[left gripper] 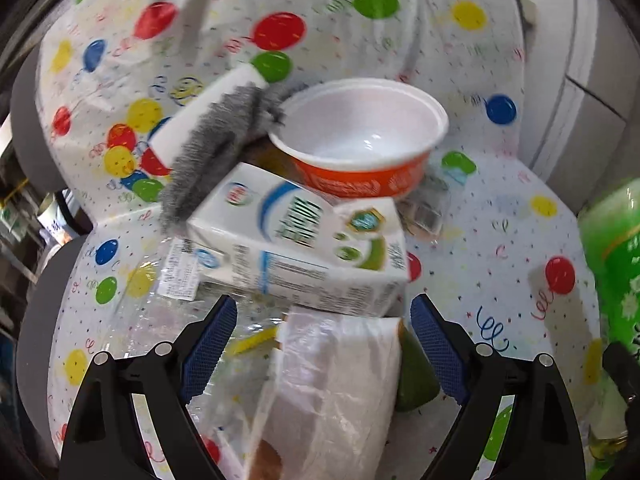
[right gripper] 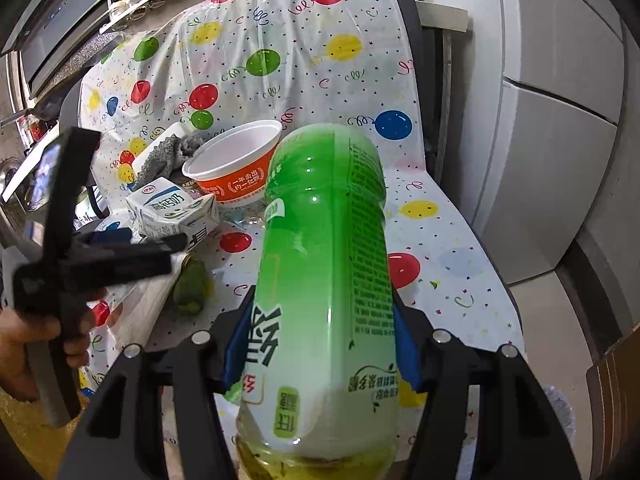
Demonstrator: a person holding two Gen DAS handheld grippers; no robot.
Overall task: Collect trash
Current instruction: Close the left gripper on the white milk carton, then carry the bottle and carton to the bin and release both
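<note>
Surface: balloon-print cover [right gripper: 320, 20] carries our trash.
Left tongs [left gripper: 324, 344]: apart above wrapped packet [left gripper: 340, 380], beside milk carton [left gripper: 304, 240].
Right tongs [right gripper: 316, 344]: clamped on green bottle [right gripper: 324, 240].
Risk: we might nudge the carton into the bowl [left gripper: 360, 136].

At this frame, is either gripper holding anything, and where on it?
The right gripper clamps the green bottle across its labelled body. The left gripper is open, holding nothing, over a plastic-wrapped package.
</note>
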